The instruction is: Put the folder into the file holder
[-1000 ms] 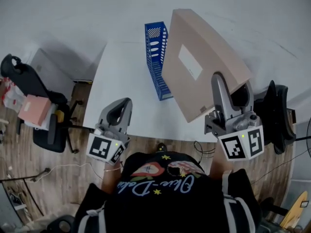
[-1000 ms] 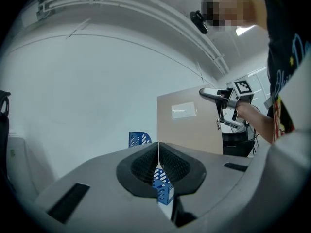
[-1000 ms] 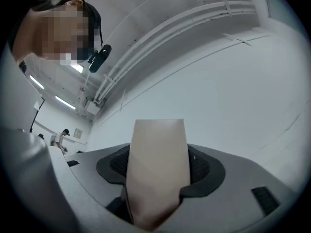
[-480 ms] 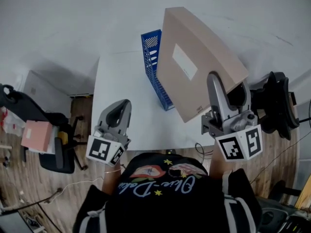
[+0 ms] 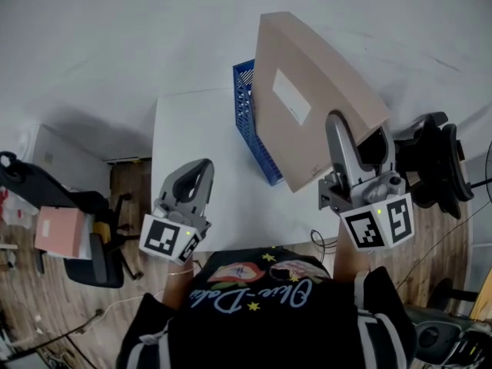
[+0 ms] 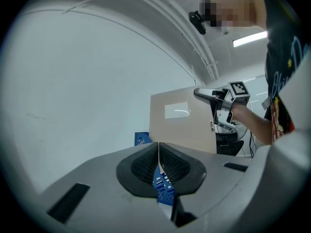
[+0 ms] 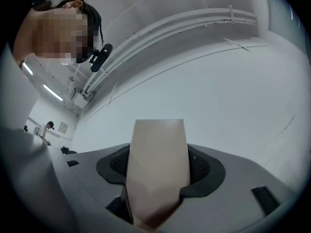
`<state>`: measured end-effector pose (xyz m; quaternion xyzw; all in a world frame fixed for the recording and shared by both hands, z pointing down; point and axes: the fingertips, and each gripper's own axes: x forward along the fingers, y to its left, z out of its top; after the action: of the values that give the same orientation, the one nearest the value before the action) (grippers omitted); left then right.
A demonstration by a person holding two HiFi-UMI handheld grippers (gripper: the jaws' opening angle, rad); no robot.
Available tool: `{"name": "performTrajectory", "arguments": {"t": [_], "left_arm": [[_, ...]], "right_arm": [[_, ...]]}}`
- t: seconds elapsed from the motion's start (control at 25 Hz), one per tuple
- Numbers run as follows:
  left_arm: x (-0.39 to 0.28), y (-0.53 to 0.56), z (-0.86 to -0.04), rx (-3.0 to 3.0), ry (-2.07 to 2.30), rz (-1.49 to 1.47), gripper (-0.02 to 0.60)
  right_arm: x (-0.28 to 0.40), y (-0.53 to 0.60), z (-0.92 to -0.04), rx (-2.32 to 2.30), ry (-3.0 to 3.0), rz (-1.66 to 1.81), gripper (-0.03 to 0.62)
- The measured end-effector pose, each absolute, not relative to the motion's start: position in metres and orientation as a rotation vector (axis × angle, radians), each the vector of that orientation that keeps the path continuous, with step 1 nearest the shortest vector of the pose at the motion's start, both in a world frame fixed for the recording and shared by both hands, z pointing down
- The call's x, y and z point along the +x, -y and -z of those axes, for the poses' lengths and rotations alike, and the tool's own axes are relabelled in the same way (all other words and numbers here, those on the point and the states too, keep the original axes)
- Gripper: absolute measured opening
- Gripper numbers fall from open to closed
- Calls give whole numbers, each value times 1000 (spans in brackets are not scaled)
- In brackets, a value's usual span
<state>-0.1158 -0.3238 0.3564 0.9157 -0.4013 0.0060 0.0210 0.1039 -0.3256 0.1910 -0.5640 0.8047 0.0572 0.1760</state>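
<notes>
Folder (image 5: 311,98), tan card with a pale label on its face, is off the tabletop (image 5: 192,152) and in the air. It is tilted, just right of the blue file holder (image 5: 247,114), and from the head view it overlaps that holder's right wall. Right tool (image 5: 339,129) pinches the folder at the lower corner on the person's side of the file holder. The right gripper view shows the card running straight up between the two pads, clamped. Left tool (image 5: 201,169) hangs on the near-left side of the file holder, well apart from it, above the tabletop's near edge. Its jaws are pressed together on nothing, and the holder's blue mesh shows only beyond them. File holder stands on the tabletop with its open top up; the folder hides most of its inside, so contents cannot be read. Judged step: carry and align, with insertion not yet begun. The next move likely calls for swinging the folder's lower edge over the holder's open top. The sheet then needs turning parallel to the holder's long walls before it is lowered into a slot. A one-corner grip may let the far end sag or swing. The holder looks light and could slide or tip if the edge catches its wall. The left tool is free to steady the holder.
</notes>
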Motion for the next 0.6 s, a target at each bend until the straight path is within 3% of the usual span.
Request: {"name": "performTrajectory", "arguments": {"t": [0.6], "left_arm": [[-144,333,-362,2788,1322,-19,5]], "right_arm": [[85,360,-209,-1606,-2292,-188,273]]}}
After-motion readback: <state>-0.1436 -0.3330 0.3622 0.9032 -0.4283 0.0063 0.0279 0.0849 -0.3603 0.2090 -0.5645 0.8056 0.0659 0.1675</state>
